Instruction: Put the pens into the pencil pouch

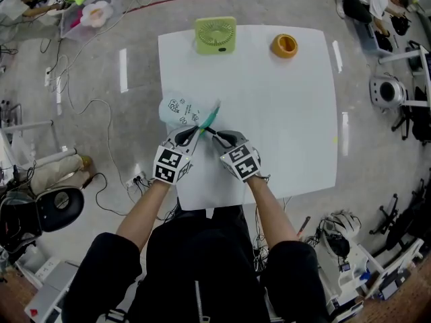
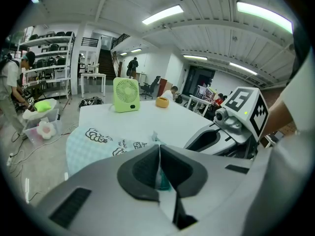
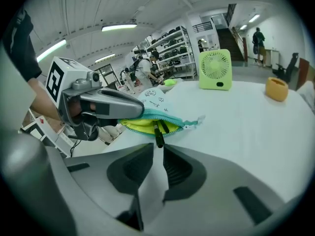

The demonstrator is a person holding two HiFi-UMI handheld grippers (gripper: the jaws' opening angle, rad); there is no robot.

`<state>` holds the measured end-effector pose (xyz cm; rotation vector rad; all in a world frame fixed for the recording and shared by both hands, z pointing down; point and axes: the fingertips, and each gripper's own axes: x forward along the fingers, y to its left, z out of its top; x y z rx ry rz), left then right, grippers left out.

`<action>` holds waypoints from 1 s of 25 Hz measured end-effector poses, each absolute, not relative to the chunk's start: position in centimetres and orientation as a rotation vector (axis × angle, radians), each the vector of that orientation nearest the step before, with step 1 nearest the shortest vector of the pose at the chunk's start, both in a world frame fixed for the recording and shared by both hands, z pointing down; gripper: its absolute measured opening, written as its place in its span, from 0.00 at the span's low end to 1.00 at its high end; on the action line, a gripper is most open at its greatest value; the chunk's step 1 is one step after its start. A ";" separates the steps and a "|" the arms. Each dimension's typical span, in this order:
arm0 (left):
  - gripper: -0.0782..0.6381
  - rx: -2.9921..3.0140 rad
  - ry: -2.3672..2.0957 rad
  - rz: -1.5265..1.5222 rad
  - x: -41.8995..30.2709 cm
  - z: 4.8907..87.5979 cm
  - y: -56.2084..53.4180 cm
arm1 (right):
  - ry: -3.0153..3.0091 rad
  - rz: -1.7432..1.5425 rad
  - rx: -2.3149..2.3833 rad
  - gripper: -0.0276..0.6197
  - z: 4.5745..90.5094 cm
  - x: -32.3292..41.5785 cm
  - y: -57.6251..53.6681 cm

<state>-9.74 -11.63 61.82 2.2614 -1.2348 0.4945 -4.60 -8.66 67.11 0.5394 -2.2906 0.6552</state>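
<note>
A pale checked pencil pouch (image 1: 178, 109) with doodles and a teal zip lies at the white table's (image 1: 283, 113) left side. Its mouth gapes toward me and shows a yellow lining (image 3: 142, 126). My left gripper (image 1: 197, 130) is shut on the pouch's teal edge (image 2: 162, 181) and holds the mouth up. Two black pens stick out of the opening. The nearer black pen (image 3: 157, 133) has its end between the tips of my right gripper (image 3: 158, 146), which is shut on it. The second pen (image 3: 164, 126) lies beside it, further inside.
A green desk fan (image 1: 215, 34) and an orange cup (image 1: 284, 45) stand at the table's far edge. Cables, bins and chairs lie on the floor around the table. People stand and crouch farther off in the room.
</note>
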 end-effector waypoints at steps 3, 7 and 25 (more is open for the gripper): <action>0.15 2.266 -1.236 0.492 -9.7 61.8 -11.6 | -2.285 0.645 0.545 0.14 67.2 -4.6 -8.6; 0.15 2.266 -1.232 0.492 -9.8 61.8 -11.6 | -2.314 0.617 0.535 0.10 66.4 -4.8 -8.7; 0.15 2.263 -1.218 0.450 -9.7 61.2 -12.0 | -2.354 0.574 0.491 0.10 66.5 -8.2 -10.4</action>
